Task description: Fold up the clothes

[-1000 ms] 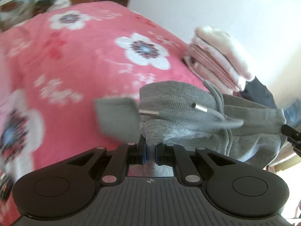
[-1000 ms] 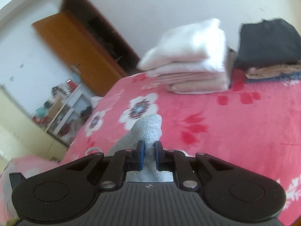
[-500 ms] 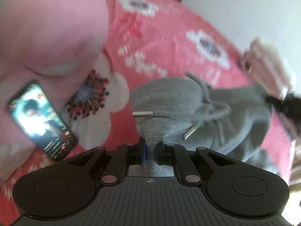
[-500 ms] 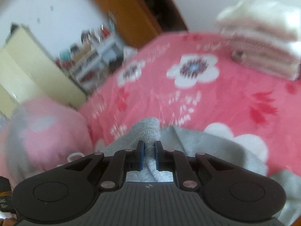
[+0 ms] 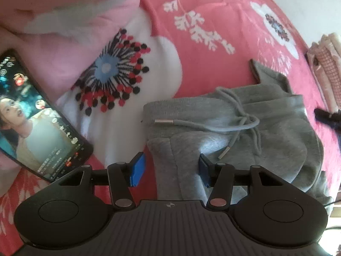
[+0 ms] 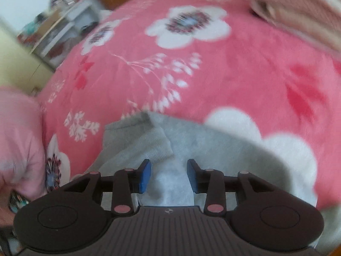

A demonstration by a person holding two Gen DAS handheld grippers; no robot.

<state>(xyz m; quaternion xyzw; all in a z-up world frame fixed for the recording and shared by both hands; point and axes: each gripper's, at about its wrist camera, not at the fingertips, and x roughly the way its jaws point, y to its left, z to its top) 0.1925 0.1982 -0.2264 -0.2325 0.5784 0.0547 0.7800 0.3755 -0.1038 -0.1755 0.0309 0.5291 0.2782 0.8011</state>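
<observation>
While both claws spread apart, grey sweatpants on pink floral bedspread, phone alongside, shelves beyond.

Grey sweatpants lay on a pink blanket patterned with white flowers; gripper pads were blue.

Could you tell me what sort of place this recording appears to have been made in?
Most likely a bedroom at home: grey sweatpants lie on a bed's pink floral blanket, with folded clothes stacked nearby and cluttered shelves behind.
</observation>
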